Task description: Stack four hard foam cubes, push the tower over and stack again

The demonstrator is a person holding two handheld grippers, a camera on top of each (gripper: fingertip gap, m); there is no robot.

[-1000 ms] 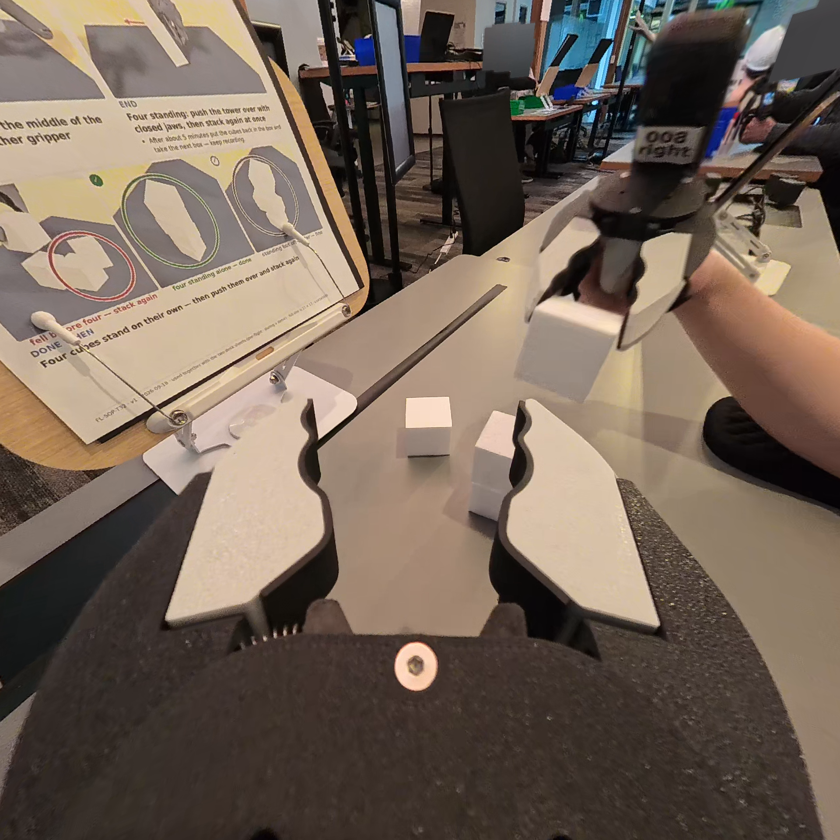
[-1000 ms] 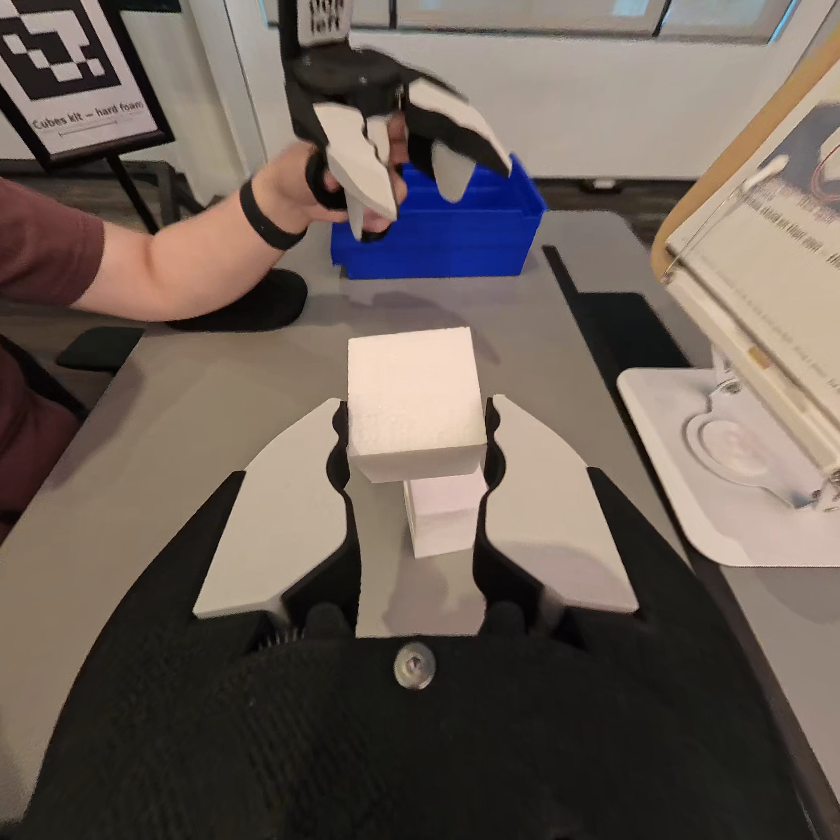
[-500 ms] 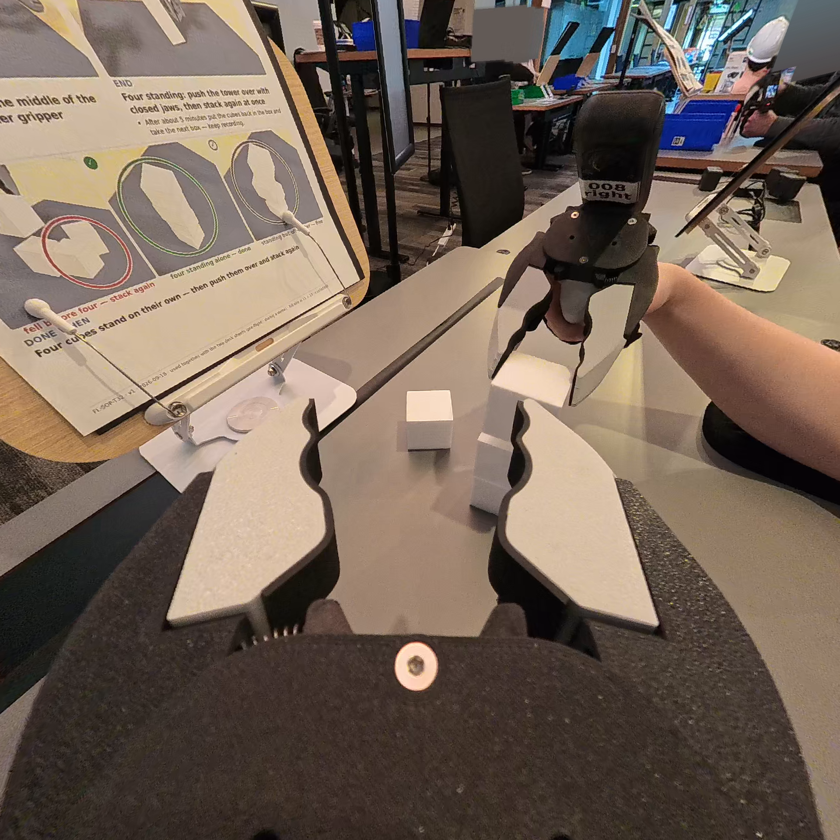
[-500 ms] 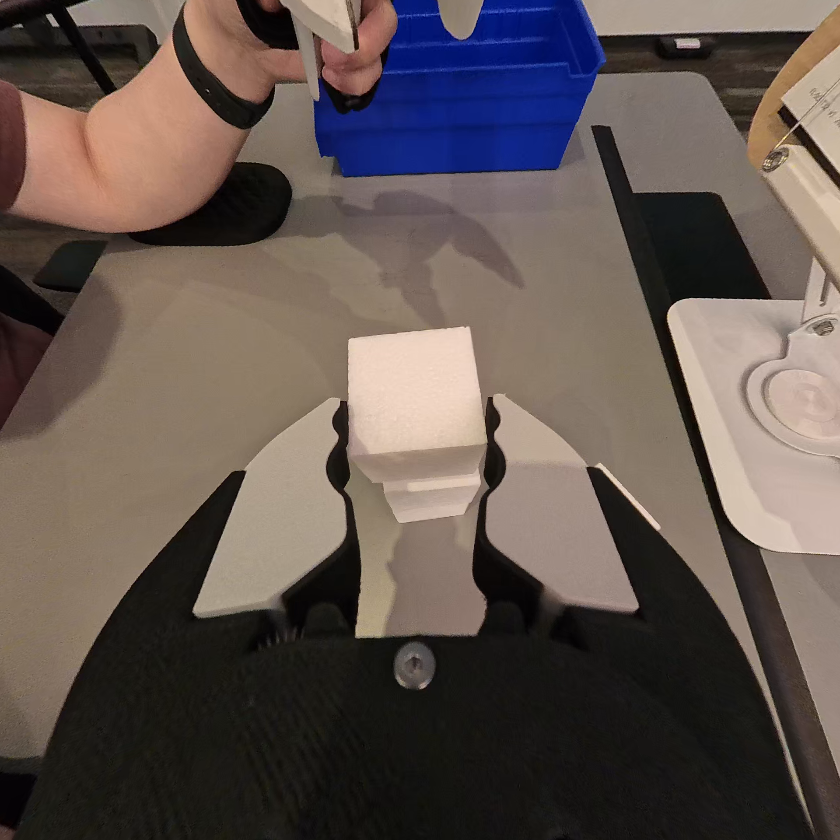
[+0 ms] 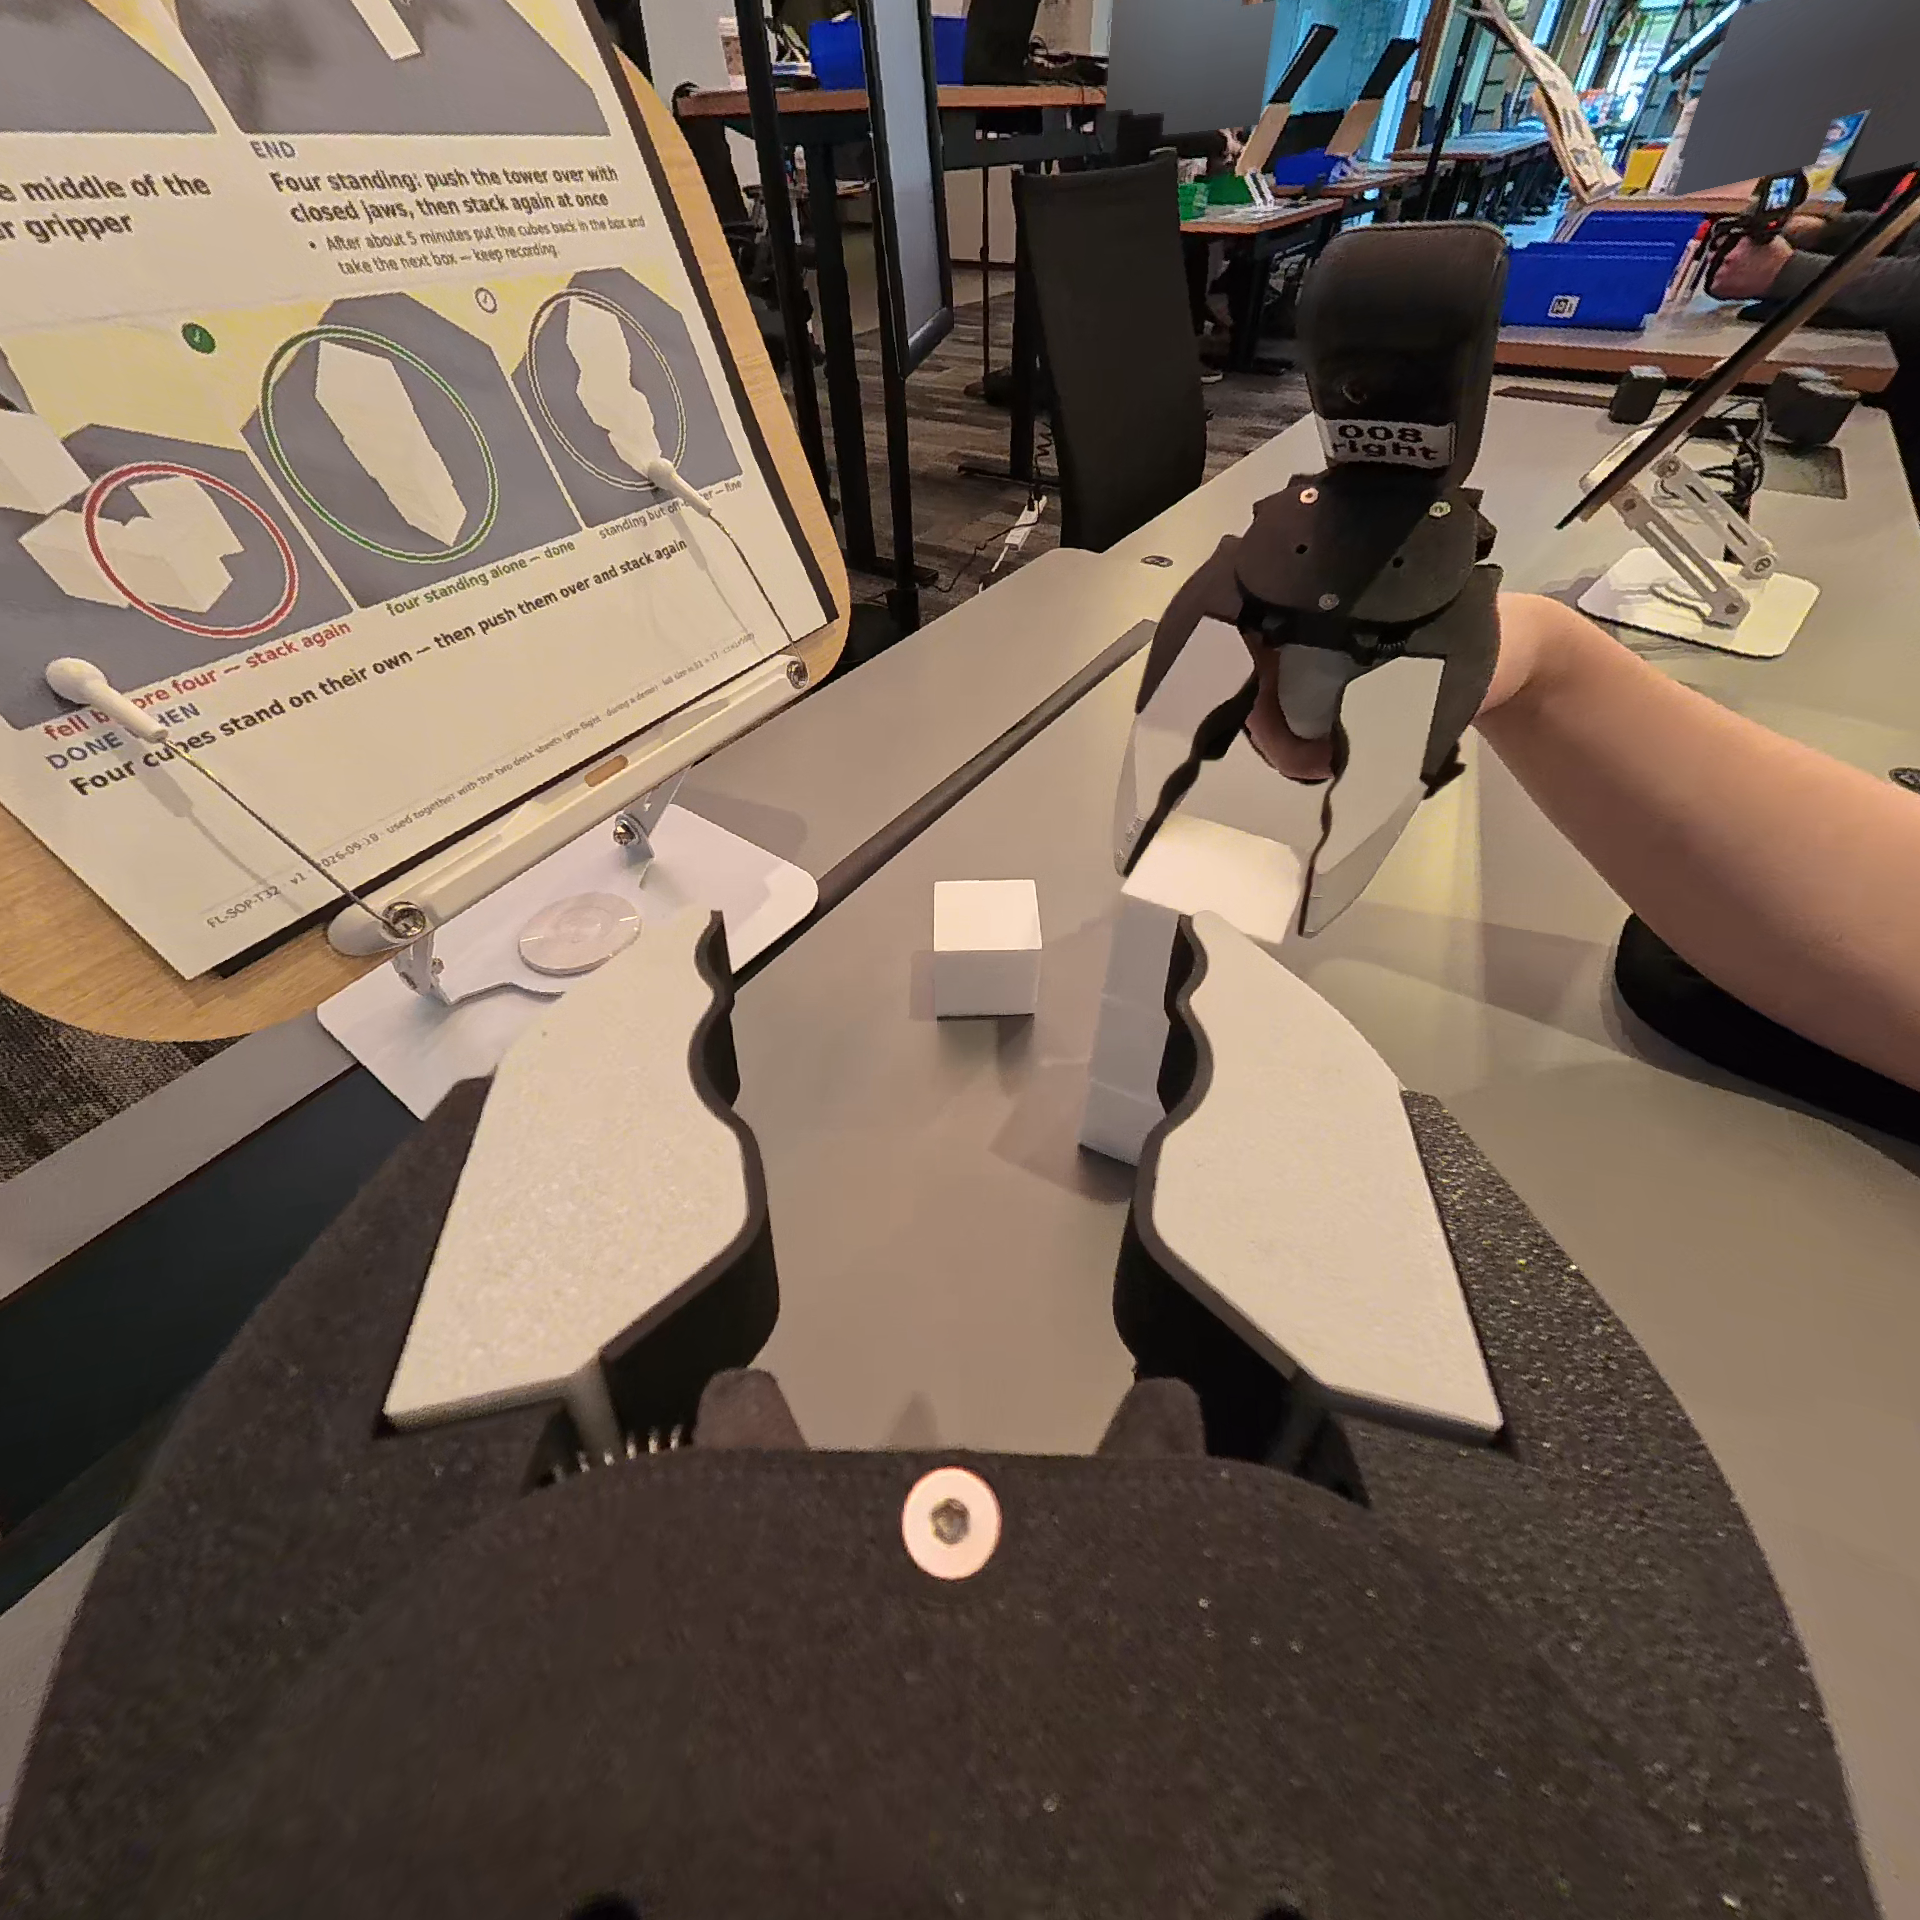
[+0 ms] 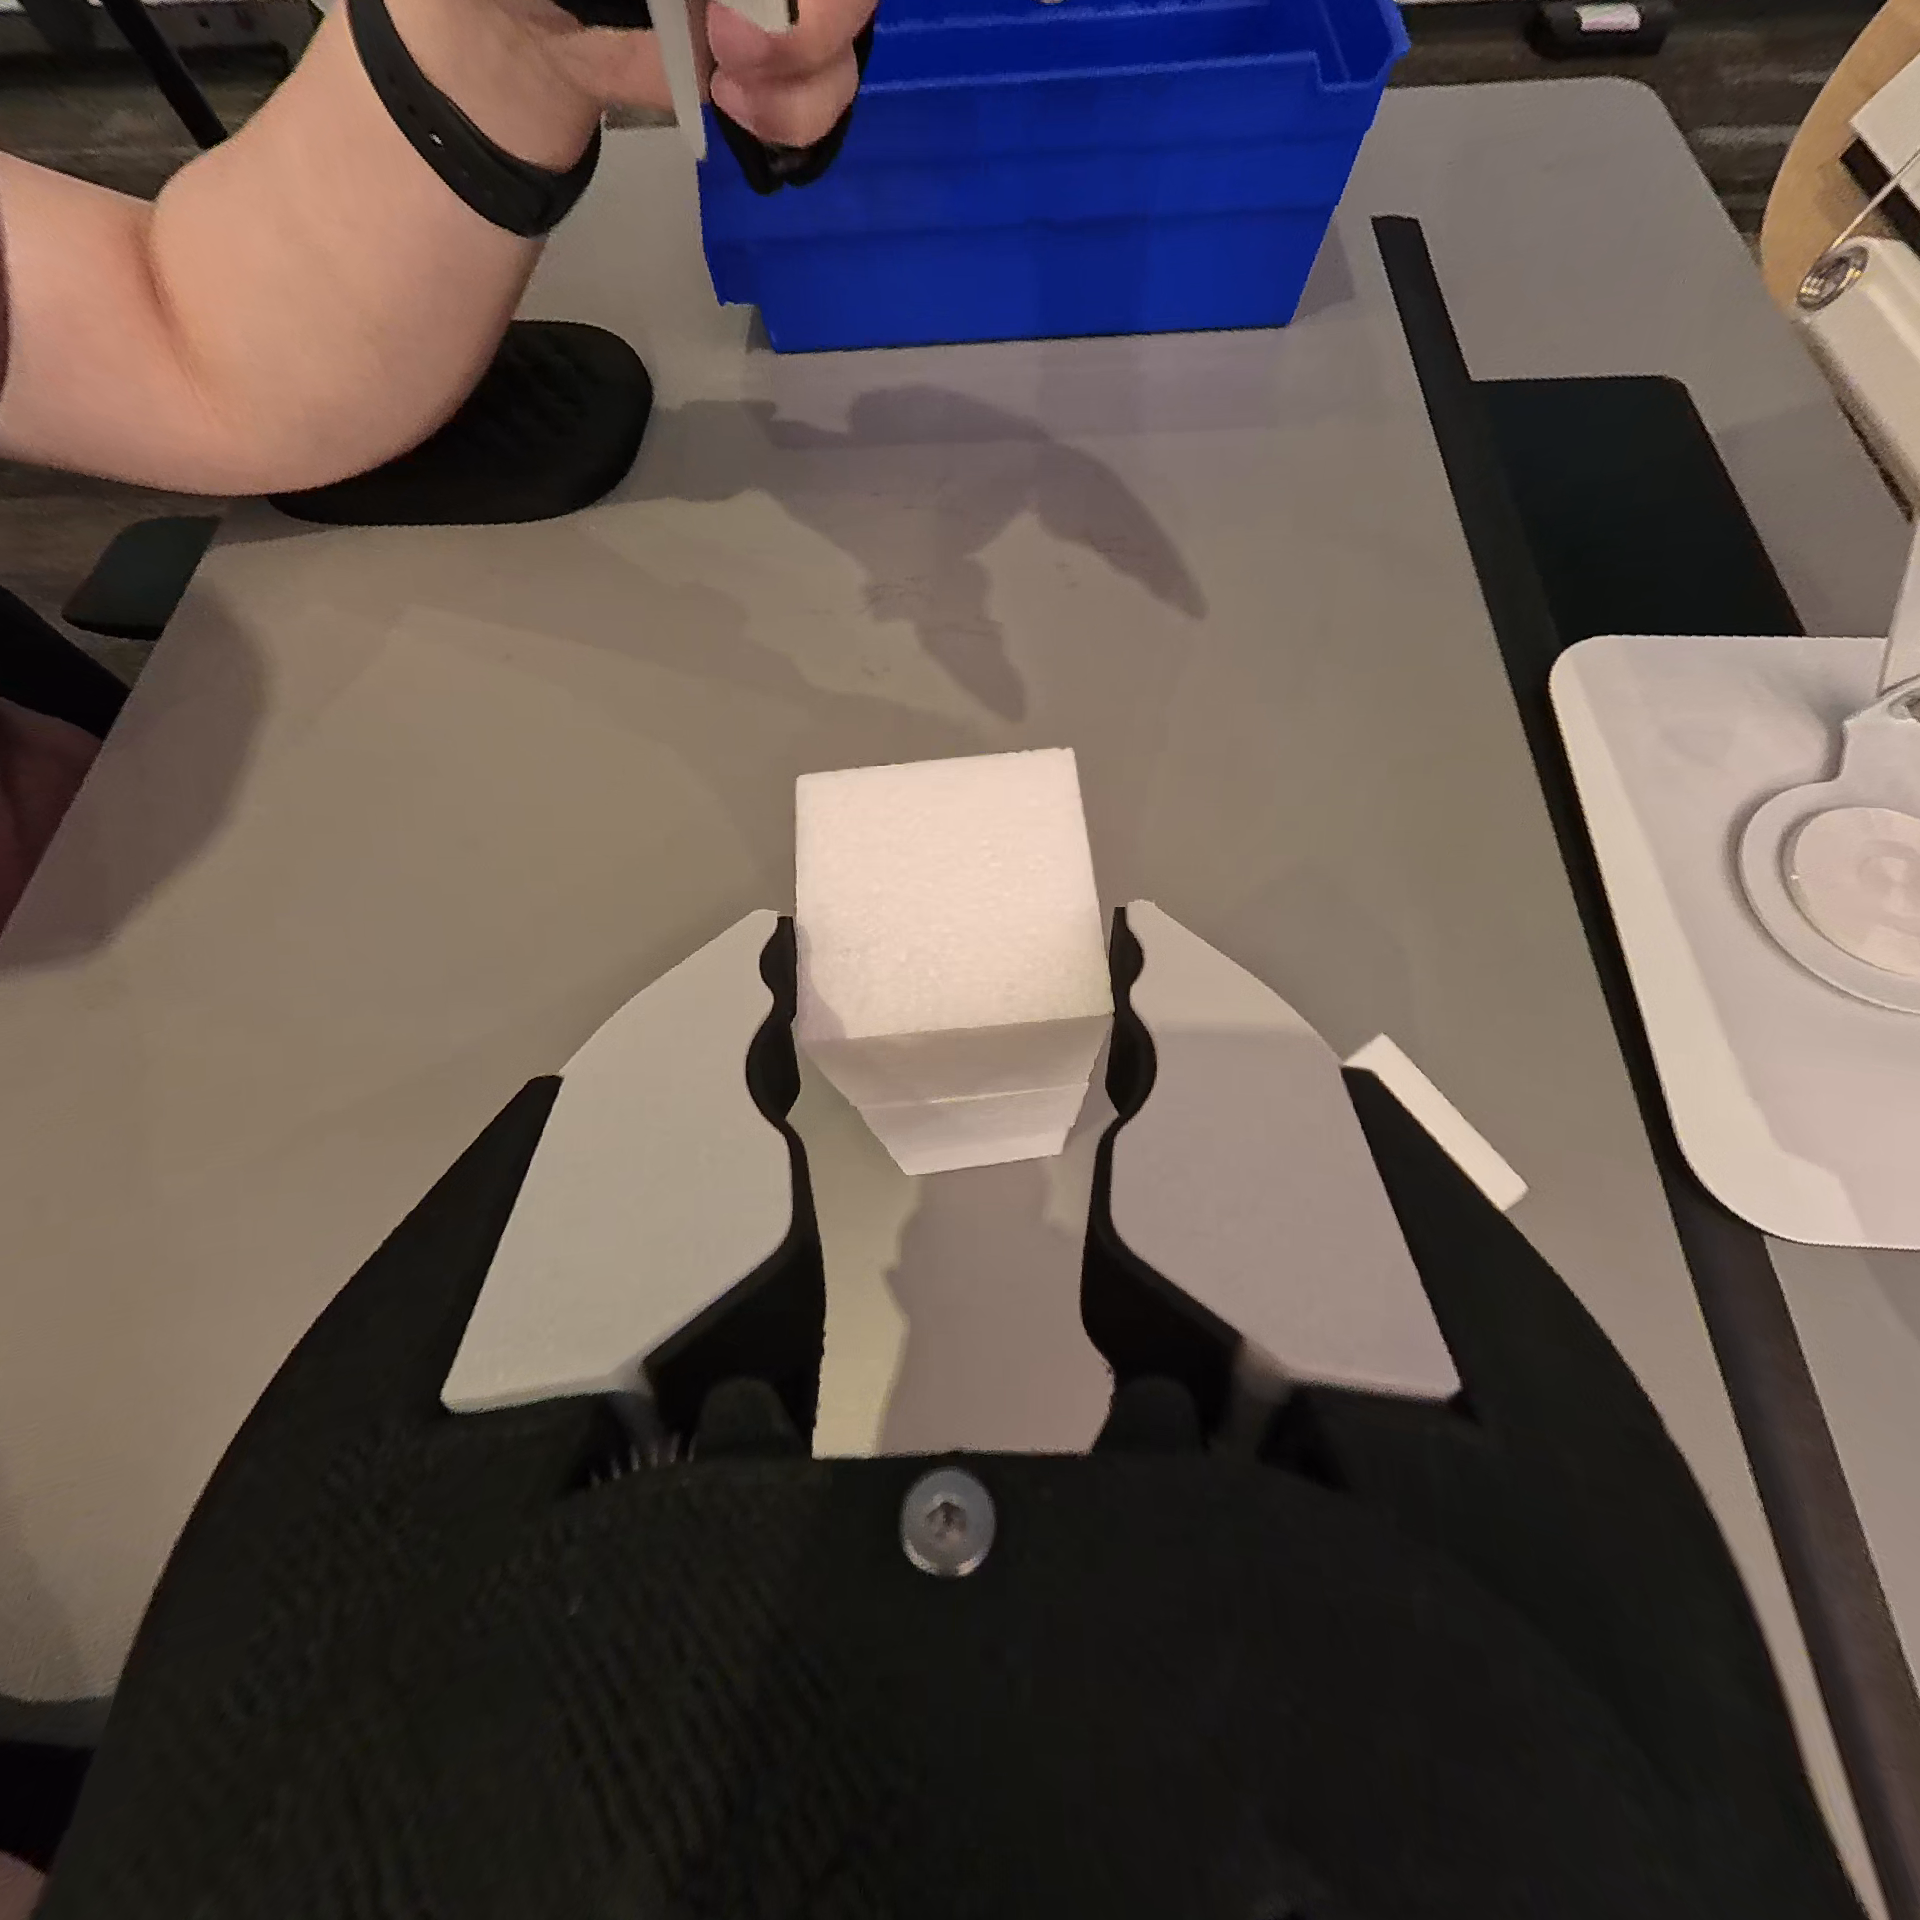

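We found the right gripper [image 6: 951,997] clenched on a white foam cube [image 6: 940,899], its fingertips pressed against both side faces. That cube sat squarely over a stack of two cubes [image 5: 1127,1023]; from the right wrist view it looked to be resting on the stack, though we could not confirm full contact. We took the stack as our landmark. The fourth cube [image 5: 985,959] stood alone on the grey table [image 6: 520,831], just beside the stack on the side toward the instruction board [image 5: 416,468]. The left gripper [image 5: 951,1049] hung empty, jaws spread wide, near the stack but touching nothing. A blue bin [image 6: 1049,177] stood well beyond the stack, at the far table edge.

Progress, as we judged it: three of four cubes were in the tower, the third not yet let go. Left to do: release, add the lone cube, push the tower over, restack all four
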